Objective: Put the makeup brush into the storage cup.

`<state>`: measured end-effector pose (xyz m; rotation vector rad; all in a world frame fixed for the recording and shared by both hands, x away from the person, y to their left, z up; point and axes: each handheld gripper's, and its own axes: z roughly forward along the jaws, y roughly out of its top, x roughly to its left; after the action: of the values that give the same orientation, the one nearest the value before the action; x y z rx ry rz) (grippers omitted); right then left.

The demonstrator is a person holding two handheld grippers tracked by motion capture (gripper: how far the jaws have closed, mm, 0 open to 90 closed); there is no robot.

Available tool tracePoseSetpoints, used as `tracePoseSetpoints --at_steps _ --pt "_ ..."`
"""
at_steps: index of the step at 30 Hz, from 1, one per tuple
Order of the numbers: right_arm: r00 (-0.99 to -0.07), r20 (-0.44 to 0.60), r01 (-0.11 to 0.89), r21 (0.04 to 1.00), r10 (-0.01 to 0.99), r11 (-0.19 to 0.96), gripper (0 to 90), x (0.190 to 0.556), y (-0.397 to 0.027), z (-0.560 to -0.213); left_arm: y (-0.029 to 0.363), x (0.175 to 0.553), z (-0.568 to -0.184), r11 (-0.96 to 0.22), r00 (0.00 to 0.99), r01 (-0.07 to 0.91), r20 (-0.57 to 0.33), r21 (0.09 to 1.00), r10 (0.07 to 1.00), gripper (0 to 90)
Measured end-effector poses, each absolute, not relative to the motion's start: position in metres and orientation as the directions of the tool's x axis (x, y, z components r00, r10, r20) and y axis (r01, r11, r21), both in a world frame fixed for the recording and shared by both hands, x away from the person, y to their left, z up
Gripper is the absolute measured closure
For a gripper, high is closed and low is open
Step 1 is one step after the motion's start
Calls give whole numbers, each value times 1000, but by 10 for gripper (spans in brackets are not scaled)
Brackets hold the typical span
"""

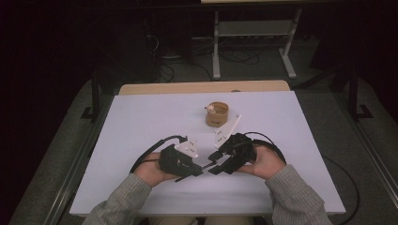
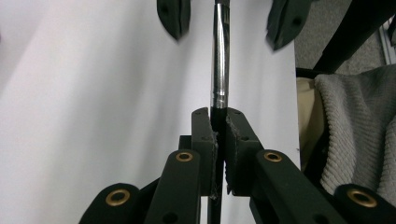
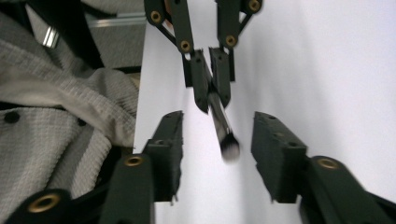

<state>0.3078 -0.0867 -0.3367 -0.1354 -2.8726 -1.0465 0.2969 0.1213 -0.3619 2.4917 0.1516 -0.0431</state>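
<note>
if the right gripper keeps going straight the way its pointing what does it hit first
Most likely the brush held by the left gripper: its bristle tip sits between the right gripper's open jaws, untouched. Further along, it would meet the left gripper itself.

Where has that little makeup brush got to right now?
The makeup brush is clamped by its handle in the left gripper, near the table's front edge; its bristle tip sits between the open jaws of the right gripper, which don't touch it.

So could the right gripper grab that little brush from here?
Probably yes: the right gripper stands open around the brush, whose bristle end hangs free between its jaws while the left gripper clamps the handle.
</note>
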Motion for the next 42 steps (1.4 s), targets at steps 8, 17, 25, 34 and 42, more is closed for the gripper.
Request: tracePoseSetpoints --at_steps 8,17,25,34,42 --pt "-978 126 205 704 164 680 403 308 -124 -344 124 302 -361 -764 989 146 -85 628 119 836" --pt "-955 141 282 705 262 650 370 304 -150 -358 127 315 -355 -710 980 194 -110 677 163 836" --pt "-919 151 353 724 363 592 336 299 -178 -372 121 326 -345 -686 979 197 -112 701 167 836" --pt "-878 165 414 733 449 540 304 296 -198 -394 114 337 -332 -665 978 199 -104 719 180 835" --pt "-844 154 450 726 514 520 277 294 -209 -404 106 353 -322 -645 975 210 -109 735 193 836"
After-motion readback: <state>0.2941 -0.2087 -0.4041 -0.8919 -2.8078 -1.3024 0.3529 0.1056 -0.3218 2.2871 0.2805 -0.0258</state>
